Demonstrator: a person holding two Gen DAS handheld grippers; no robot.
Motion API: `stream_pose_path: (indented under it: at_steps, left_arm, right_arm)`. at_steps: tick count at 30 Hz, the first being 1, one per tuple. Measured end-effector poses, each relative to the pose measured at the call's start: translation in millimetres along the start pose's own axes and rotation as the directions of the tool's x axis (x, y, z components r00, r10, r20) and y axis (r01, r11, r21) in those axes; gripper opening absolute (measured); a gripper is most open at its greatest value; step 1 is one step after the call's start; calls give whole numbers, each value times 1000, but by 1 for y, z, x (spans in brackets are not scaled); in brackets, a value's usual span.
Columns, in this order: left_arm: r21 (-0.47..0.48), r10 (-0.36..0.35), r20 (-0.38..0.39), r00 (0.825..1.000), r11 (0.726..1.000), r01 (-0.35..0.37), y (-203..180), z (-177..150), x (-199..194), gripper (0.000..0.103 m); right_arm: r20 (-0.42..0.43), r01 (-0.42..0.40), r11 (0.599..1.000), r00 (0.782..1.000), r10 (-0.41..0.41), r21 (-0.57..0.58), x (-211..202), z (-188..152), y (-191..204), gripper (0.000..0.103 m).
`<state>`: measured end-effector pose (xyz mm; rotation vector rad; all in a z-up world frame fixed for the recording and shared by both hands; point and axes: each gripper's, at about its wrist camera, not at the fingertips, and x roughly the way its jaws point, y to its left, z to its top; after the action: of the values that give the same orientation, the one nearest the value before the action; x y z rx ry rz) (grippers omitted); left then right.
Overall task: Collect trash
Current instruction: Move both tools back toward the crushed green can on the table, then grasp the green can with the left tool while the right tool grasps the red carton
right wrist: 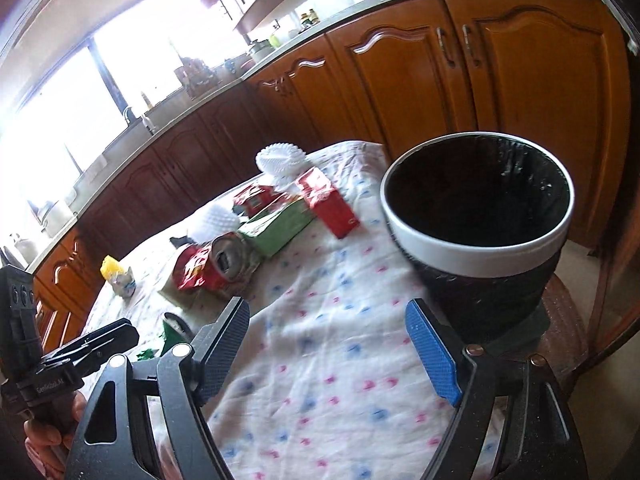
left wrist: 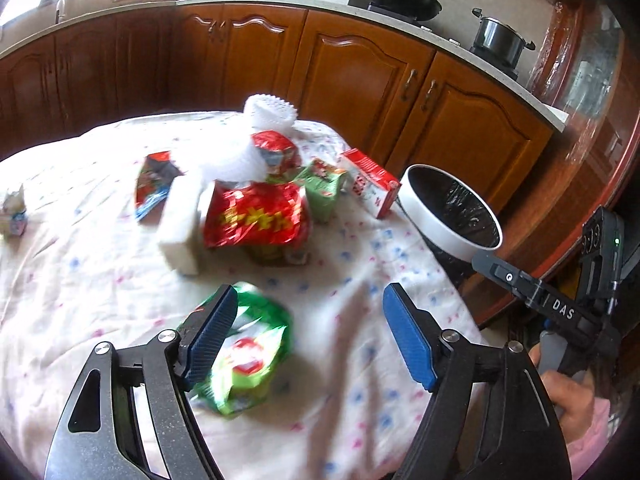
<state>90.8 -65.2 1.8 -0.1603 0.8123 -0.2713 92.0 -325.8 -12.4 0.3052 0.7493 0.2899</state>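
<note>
Holding both claws tilted down over the tabletop (left wrist: pixel 100 280), you have each one spread wide with nothing between the pads. Your left claw (left wrist: pixel 308 336) hangs above the flowered cloth, its left pad (left wrist: pixel 212 336) overlapping a crumpled green wrapper (left wrist: pixel 248 344) that lies flat on the cloth below; whether the pad touches it you cannot tell through the blur. Your right claw (right wrist: pixel 328 344) points at bare cloth, with the bin (right wrist: pixel 476 216) just beyond its right pad (right wrist: pixel 432 356).

That bin, white-rimmed with a black liner, stands upright beside the tabletop's right edge, mouth open upward. In the left wrist view your right hand (left wrist: pixel 568 392) grips its handle at the lower right; in the right wrist view your left hand (right wrist: pixel 52 420) shows at the lower left.

Most of the trash sits heaped mid-table: a red foil packet (left wrist: pixel 256 216) lying with its long side across the view, a white block (left wrist: pixel 180 228) tipped against it, a green carton (left wrist: pixel 324 188) and a red carton (left wrist: pixel 372 184) whose long axis runs toward the bin. White foam netting (left wrist: pixel 268 112) tops the pile at the far side. A small crumpled carton (left wrist: pixel 14 212) lies well apart at the left edge.
</note>
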Motion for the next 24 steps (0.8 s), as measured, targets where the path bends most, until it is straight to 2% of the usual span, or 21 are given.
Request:
stream_pose_path:
  at_steps: [8,13,18,23,24]
  left_arm:
    - [26,3,0,1000,1000,-3,26,-24,-15,79]
    - [131,17,-33,999,991,-12,22,-34,-12,82]
    - [283,107,-27,994,954,-95,7,-44,-1,82]
    - [324,190,-39,981,931,-167,9,-45,19,81]
    - [330,208,-37,977,926,-184,10,-45,23,78]
  right_arm:
    - [-23,-19,999,1000,18,-39,6,-9,22,82]
    - [-36,-28,998,999,26,-53,11,-10,29,82]
    - [-48,-26,999,999,24,-46,19,-9,26,82]
    - [-49,-21,999,999,19,-40,26,-2,20,82]
    - [-45,-19,999,999,17,-44,28,0,19,82]
